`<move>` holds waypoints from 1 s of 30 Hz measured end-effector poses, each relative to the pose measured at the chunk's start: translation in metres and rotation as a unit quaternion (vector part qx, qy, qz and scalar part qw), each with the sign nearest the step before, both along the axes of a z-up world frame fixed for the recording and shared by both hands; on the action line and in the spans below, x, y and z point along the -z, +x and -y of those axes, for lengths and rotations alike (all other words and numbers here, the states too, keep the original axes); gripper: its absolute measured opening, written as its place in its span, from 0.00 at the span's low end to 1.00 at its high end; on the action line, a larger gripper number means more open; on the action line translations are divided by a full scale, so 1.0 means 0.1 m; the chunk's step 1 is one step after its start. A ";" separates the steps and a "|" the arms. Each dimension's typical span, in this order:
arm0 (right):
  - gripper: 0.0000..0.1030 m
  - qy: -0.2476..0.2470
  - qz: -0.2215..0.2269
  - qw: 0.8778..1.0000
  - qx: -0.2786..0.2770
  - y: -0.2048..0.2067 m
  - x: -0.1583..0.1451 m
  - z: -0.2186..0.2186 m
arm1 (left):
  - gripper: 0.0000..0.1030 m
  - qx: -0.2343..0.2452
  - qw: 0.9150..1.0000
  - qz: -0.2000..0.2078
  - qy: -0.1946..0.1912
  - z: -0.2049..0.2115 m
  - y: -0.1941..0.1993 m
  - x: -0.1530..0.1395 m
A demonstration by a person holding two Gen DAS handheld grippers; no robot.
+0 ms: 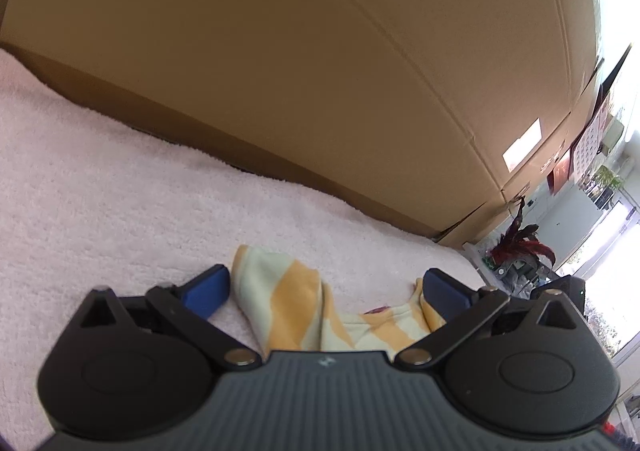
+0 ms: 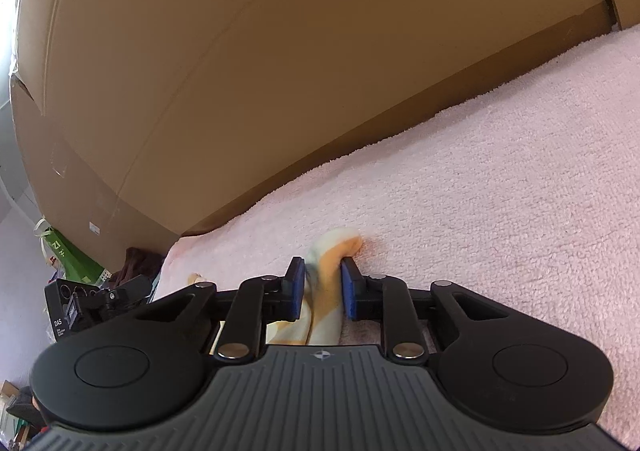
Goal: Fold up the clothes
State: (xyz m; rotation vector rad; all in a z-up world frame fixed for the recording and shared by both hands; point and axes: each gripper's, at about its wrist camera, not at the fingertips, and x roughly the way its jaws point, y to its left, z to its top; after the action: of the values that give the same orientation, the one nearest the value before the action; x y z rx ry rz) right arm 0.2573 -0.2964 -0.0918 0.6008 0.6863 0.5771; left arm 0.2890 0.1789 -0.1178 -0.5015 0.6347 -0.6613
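A yellow-and-cream striped garment (image 1: 280,291) lies bunched on a pink terry cover (image 1: 120,191). My left gripper (image 1: 326,277) stands wide open over it, one blue pad (image 1: 208,291) on each side of the cloth, neither pressing on it. In the right wrist view a rolled edge of the same garment (image 2: 334,247) runs between the blue pads (image 2: 297,287) of my right gripper (image 2: 322,271), which is shut on it low over the pink cover (image 2: 480,171). Most of the garment is hidden under the gripper bodies.
A big cardboard box (image 1: 320,71) stands close behind the cover and fills the background, also in the right wrist view (image 2: 240,71). Past the cover's edge are a red plant (image 1: 520,247) and windows on one side, black equipment (image 2: 92,303) and a green bag (image 2: 68,255) on the other.
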 end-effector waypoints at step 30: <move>0.27 0.021 0.007 1.000 -0.004 0.02 0.04 0.00 | 0.73 0.016 1.000 -0.015 -0.015 -0.07 -0.01 0.04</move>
State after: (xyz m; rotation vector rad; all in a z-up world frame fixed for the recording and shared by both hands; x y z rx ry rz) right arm 0.2597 -0.2968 -0.0960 0.6326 0.6644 0.6048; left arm 0.2876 0.1856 -0.1215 -0.5302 0.6629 -0.6954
